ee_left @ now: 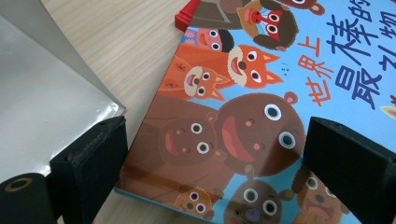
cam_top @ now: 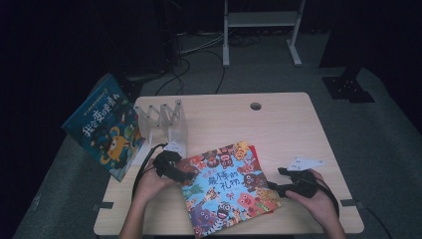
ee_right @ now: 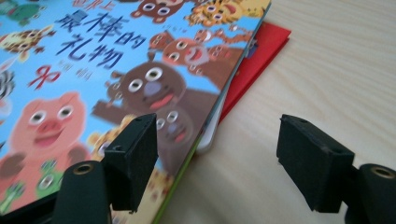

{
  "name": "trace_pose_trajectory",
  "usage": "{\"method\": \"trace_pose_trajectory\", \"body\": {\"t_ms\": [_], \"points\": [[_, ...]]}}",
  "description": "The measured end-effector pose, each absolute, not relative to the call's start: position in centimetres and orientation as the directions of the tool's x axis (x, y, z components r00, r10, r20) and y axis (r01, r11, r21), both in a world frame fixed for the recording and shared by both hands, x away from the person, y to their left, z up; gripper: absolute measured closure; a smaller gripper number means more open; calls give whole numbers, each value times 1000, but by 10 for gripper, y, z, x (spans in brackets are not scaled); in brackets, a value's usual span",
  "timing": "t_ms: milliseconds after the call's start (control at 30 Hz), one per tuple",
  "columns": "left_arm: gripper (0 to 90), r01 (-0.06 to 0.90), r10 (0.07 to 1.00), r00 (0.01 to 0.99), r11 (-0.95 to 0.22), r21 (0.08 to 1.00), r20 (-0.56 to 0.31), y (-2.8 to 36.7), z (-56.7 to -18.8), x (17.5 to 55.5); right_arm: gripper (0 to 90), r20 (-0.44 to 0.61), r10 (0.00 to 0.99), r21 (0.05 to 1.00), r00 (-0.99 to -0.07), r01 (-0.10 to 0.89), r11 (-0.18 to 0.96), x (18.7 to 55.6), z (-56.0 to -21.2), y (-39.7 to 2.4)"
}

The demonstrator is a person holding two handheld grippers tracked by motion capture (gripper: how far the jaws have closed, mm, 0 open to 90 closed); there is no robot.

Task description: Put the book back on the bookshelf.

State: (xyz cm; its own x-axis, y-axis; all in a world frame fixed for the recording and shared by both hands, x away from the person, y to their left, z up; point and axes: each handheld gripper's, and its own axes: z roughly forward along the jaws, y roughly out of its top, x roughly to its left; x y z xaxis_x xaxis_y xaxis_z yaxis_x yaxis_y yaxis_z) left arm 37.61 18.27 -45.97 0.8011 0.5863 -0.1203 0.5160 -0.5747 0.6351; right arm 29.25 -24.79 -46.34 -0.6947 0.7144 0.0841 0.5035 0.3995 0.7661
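Observation:
A picture book (cam_top: 226, 186) with cartoon animals on a blue cover lies askew at the table's front middle, on top of a red book (cam_top: 253, 149). My left gripper (cam_top: 186, 175) is at its left edge, open; in the left gripper view its jaws straddle the cover's brown bears (ee_left: 233, 135), and the red book's corner (ee_left: 187, 14) pokes out beyond. My right gripper (cam_top: 276, 180) is at the book's right edge, also open. In the right gripper view one jaw hangs over the cover (ee_right: 93, 93) and the other over bare wood, with the red book (ee_right: 254, 60) under the edge.
A clear plastic book rack (cam_top: 161, 119) stands at the table's back left, its plate (ee_left: 42, 107) close to my left jaw. A blue picture book (cam_top: 107, 127) leans off the table's left side. A cable hole (cam_top: 256, 106) sits near the far edge. The table (cam_top: 288, 124) has bare wood at right.

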Motion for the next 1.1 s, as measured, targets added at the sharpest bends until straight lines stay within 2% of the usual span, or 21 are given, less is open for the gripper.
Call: {"method": "trace_pose_trajectory", "body": {"t_ms": [467,767,1100], "points": [[63,519,591,798,-572,636,-119,182,-460,376,272,82,697,743,-713,509,434,241,-477,-263],[62,524,589,799,-577,626,-126,184,-459,370,268,90,707,743,-702,520,421,247,-479,-265],[63,524,555,816,-591,614,-163,182,-460,367,272,67,742,741,-667,532,410,272,-478,-272]]}}
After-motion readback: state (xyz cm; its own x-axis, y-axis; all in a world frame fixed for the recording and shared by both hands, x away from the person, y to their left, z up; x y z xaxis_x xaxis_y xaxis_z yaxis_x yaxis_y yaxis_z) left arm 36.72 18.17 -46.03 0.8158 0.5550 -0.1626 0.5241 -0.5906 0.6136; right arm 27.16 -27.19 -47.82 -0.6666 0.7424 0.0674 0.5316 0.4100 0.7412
